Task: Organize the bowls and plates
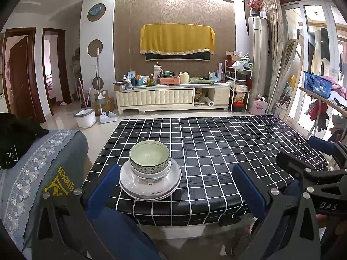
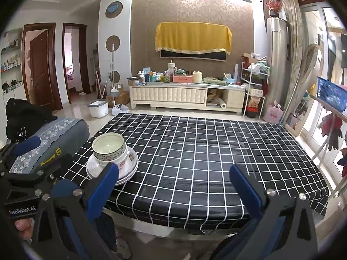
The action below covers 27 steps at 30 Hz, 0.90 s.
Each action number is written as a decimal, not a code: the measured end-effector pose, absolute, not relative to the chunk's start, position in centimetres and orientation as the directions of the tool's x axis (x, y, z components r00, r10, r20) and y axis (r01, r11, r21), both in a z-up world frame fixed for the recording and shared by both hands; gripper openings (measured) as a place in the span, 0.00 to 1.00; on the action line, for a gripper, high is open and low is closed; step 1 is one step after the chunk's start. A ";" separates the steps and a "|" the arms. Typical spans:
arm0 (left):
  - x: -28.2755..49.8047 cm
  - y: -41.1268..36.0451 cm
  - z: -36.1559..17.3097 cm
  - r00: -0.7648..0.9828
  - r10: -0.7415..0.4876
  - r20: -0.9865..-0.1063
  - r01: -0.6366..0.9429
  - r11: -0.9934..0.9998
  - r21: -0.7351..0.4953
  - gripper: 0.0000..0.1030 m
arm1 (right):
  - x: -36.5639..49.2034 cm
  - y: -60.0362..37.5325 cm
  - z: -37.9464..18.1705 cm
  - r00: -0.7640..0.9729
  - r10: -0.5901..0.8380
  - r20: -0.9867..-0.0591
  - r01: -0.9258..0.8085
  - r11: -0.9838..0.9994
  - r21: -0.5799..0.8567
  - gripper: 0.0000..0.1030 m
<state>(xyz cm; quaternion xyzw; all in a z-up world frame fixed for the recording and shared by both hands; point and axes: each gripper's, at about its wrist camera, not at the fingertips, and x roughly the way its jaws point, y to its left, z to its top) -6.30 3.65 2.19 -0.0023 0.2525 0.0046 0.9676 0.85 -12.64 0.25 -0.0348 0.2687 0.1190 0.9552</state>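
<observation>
One pile of crockery stands near the front left corner of the table with its black checked cloth. White plates form the base, and on them sit nested bowls with floral bands. In the right wrist view the same plates and bowls appear at the left. My left gripper is open, held back from the table's front edge, its left finger beside the pile without touching it. My right gripper is open too, empty, to the right of the pile.
A grey sofa arm with a black garment lies close on the left. A rack with a blue basket and hanging clothes stands at the right. A TV cabinet and a white bucket stand beyond the table.
</observation>
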 end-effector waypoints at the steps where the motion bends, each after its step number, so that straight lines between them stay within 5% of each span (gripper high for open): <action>1: -6.3 3.7 2.2 0.872 0.008 -0.489 -0.010 1.000 -0.002 1.00 | 0.9 -12.6 0.2 0.827 0.210 -0.522 -0.246 0.969 -0.001 1.00; 27: -6.3 3.4 1.9 0.866 -0.006 -0.500 -0.002 1.000 -0.015 1.00 | 0.8 -12.8 0.4 0.824 0.203 -0.530 -0.241 0.971 -0.002 1.00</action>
